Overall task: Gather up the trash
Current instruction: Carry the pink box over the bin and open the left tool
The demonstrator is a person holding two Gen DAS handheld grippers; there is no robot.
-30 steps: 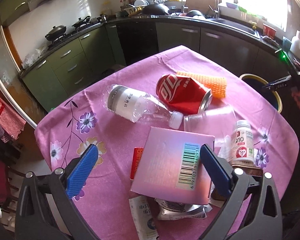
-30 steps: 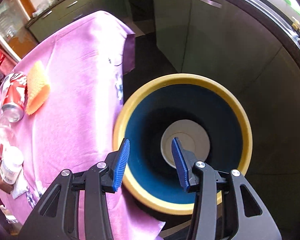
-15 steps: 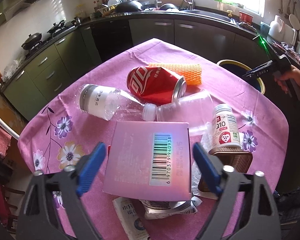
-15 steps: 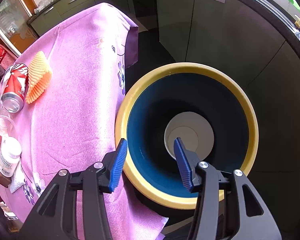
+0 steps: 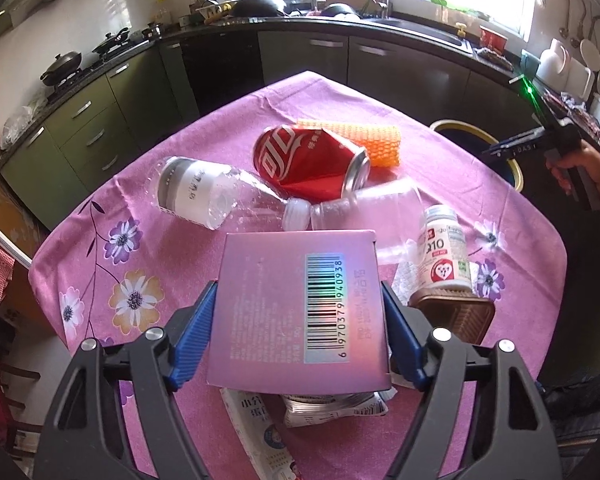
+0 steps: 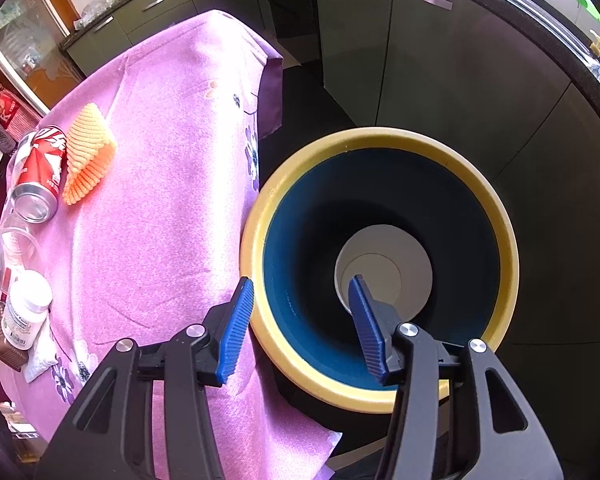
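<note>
The left gripper (image 5: 298,330) has its jaws closing on a flat pink cardboard box with a barcode (image 5: 296,304): the box sits squarely between the two blue ribbed pads, and both pads lie against its side edges, so the box is pinched. Under the box's near edge lie a crumpled silver foil wrapper (image 5: 332,408) and a white printed paper packet (image 5: 260,428). Just beyond the box, on the worktop under a pink flowered tablecloth (image 5: 140,240), a clear plastic bottle with a white label (image 5: 204,194) lies on its side, its cap beside a clear plastic cup (image 5: 376,204); a dented red drink can (image 5: 308,160) lies behind them, touching an orange foam net sleeve (image 5: 364,140). To the right of the box a white pill bottle (image 5: 446,250) lies against a brown plastic tray (image 5: 452,316). The right gripper (image 6: 300,328) hovers with its jaws spread and nothing between them, over a round bin with a yellow rim and dark blue inside (image 6: 380,272), which stands on the floor just beside the table's edge.
</note>
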